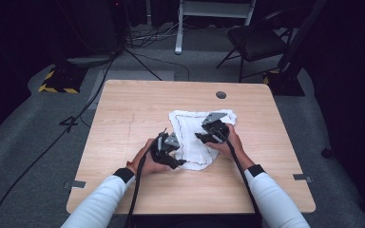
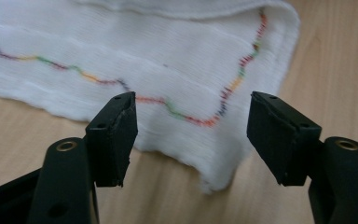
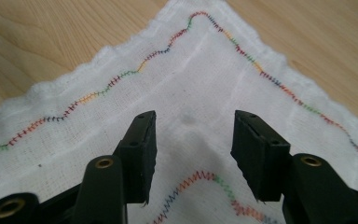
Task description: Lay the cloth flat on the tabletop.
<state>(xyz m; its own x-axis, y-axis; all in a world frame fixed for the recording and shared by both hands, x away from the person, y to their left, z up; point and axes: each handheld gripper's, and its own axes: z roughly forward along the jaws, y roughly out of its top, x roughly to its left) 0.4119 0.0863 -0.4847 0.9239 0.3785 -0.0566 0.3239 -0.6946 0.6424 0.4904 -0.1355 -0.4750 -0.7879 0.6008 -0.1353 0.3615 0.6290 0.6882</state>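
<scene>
Both tongs, left and right, hang spread over the cloth (rainbow-stitched) on the worktop, pinching nothing.

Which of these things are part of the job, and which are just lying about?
In use: white cloth with coloured stitching; left gripper and right gripper, both open over it; table.
Lying about: folding chair; floor cables; white frame.

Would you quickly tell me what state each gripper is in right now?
Left gripper: open, holding nothing, jaws apart over the near edge of the white cloth with wavy multicoloured stitching.
Right gripper: open, holding nothing, jaws apart above the same cloth.
</scene>
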